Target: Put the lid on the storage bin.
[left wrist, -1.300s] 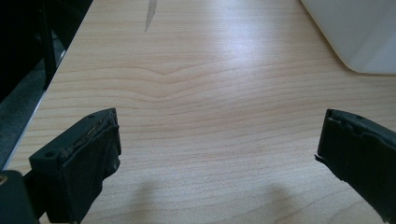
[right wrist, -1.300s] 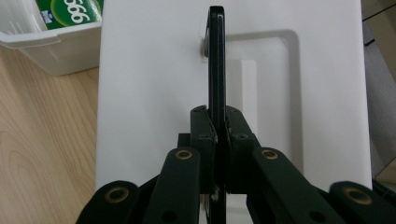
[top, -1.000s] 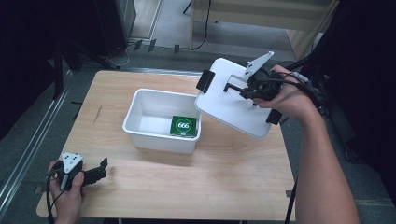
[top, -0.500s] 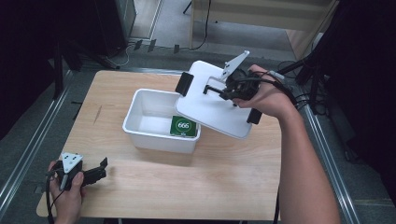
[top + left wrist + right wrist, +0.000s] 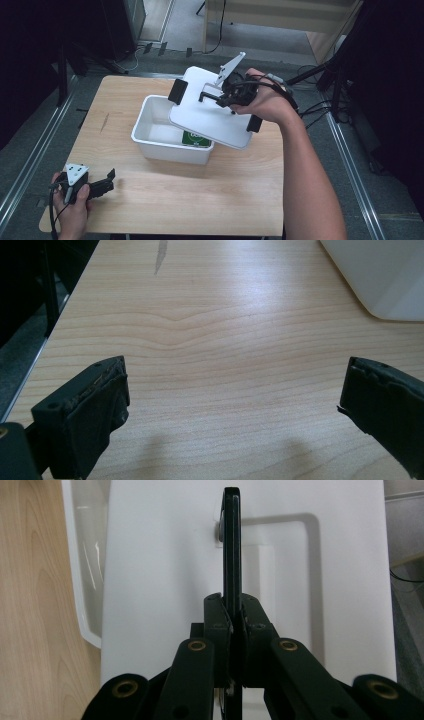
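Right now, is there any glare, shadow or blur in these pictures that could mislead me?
High view: dark surroundings, the pale wooden table evenly lit. Left gripper view: a soft sheen on the wood, faint shadows under the blurred near black fingers. Right gripper view: the black handle casts a grey shadow on the white plastic lid.

White lid (image 5: 207, 117) with black handle and clips, tilted, held above open white bin (image 5: 160, 135)
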